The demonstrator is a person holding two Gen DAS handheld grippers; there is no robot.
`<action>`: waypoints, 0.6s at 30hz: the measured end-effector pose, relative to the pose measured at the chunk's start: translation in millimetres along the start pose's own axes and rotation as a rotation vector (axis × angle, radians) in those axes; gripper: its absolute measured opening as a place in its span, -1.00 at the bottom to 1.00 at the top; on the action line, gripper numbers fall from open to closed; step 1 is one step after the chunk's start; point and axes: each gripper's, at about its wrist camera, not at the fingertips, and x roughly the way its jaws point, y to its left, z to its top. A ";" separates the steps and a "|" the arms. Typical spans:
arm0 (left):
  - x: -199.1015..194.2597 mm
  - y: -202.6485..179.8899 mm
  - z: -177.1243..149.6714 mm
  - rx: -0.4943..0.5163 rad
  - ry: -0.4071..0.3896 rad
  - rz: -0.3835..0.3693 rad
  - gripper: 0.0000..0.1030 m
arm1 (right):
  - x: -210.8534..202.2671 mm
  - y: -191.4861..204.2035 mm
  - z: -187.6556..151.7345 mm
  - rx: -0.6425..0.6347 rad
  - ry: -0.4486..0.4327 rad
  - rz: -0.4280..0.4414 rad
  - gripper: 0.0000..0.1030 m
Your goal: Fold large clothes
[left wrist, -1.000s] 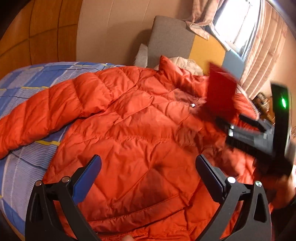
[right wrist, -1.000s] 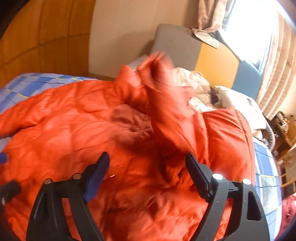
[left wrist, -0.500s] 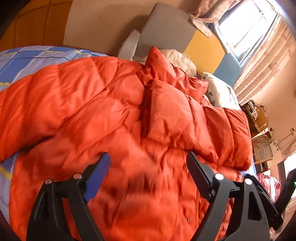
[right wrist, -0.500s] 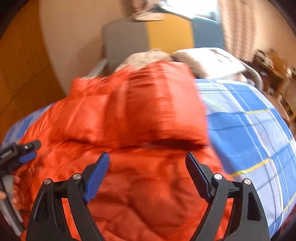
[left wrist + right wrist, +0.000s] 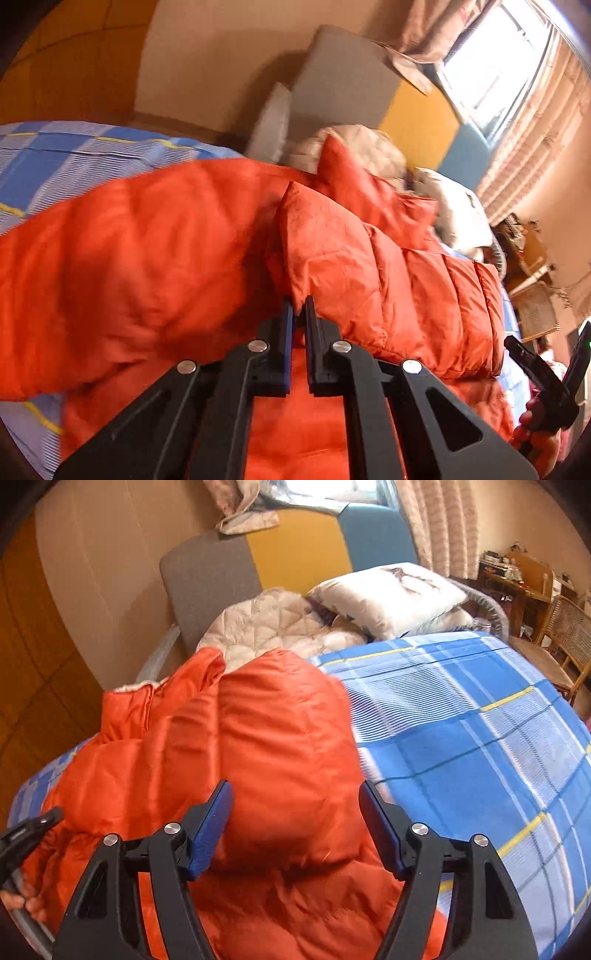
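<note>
A puffy orange jacket (image 5: pixel 147 277) lies spread on the bed, with one sleeve folded across its body (image 5: pixel 388 280). My left gripper (image 5: pixel 299 301) is shut, and its tips pinch the jacket fabric at the near edge of that folded sleeve. In the right wrist view the jacket (image 5: pixel 277 738) fills the lower left. My right gripper (image 5: pixel 294 788) hovers over it with jaws closing. The bulging folded part sits between the pads, which do not press on it. A hand holds the other gripper at the frame edge in each view (image 5: pixel 535 369) (image 5: pixel 29 830).
A blue plaid sheet (image 5: pixel 461 720) covers the bed to the right of the jacket. A cream quilted garment (image 5: pixel 266 624) and a white pillow (image 5: pixel 388 594) lie by the grey, yellow and blue headboard (image 5: pixel 295 542). A wicker chair (image 5: pixel 561 627) and a desk stand at the far right.
My left jaws went from wide open to shut at the sleeve's edge. The right gripper swung right and its jaws narrowed a little. The sleeve now lies folded over the body.
</note>
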 end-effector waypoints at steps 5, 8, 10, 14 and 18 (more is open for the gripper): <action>6.4 24.9 -6.3 0.008 0.015 0.090 -0.91 | 40.8 24.1 -5.5 -0.071 0.069 -0.048 0.36; 15.7 28.6 -14.1 0.025 0.038 0.107 -0.90 | 63.5 34.7 -12.3 -0.103 0.109 -0.089 0.36; 19.6 28.5 -19.5 0.034 0.042 0.117 -0.90 | 72.1 36.9 -15.1 -0.105 0.123 -0.106 0.37; 19.1 23.2 -22.2 0.035 0.036 0.153 -0.77 | 77.9 41.0 -16.6 -0.144 0.130 -0.144 0.39; -0.8 22.2 -28.0 0.018 0.004 0.179 0.15 | 66.2 42.7 -13.8 -0.147 0.127 -0.164 0.52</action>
